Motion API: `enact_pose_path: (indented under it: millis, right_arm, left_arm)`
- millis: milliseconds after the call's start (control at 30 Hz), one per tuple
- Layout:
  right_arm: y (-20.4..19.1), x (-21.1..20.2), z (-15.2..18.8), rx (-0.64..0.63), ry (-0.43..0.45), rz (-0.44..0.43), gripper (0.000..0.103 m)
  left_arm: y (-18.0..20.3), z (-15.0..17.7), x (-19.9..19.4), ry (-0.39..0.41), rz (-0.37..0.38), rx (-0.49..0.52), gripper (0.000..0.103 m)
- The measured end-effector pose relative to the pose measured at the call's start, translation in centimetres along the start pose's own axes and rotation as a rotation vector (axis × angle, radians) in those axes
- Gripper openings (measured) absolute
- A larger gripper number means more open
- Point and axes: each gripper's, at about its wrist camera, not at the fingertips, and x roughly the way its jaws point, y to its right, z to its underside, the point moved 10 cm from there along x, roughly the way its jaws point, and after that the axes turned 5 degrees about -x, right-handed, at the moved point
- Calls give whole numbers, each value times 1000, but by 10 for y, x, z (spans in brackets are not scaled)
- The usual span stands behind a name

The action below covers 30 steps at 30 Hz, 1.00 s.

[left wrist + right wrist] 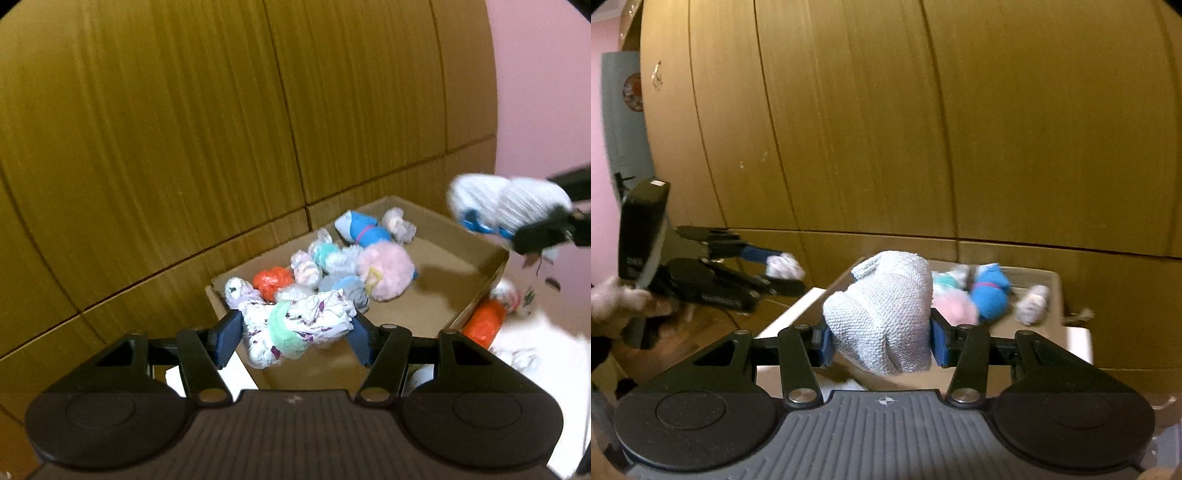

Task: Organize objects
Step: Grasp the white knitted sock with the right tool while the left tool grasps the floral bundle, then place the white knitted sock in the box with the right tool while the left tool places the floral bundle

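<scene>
Both loads are soft, light sock bundles that squash under the pads and should not slip or break. The left gripper (293, 334) pinches a white patterned bundle with a mint cuff (295, 328) across its middle, held just above the near end of the cardboard box (436, 295), where other rolled socks already lie. The right gripper (881, 341) is clamped on a pale grey knitted bundle (882, 314), near the box's rim. A grip across the thickest part of each roll looks best, since loose ends could unroll or snag.
</scene>
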Motion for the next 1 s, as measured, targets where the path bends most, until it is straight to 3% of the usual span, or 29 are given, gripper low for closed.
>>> enact_pose_path:
  millis: [200, 467, 733, 1000]
  right_arm:
    - [-5, 65, -6, 24, -80, -59, 55]
    - [-16, 123, 14, 1, -195, -100, 55]
    - [-17, 156, 27, 7, -235, -115, 55]
    - [-16, 170, 29, -38, -268, -112, 58]
  left_arm:
    - [3, 17, 35, -69, 57, 51, 57]
    - [-6, 31, 70, -135, 49, 141, 57]
    - [4, 38, 86, -169, 42, 299, 57]
    - [5, 41, 91, -196, 39, 322, 59]
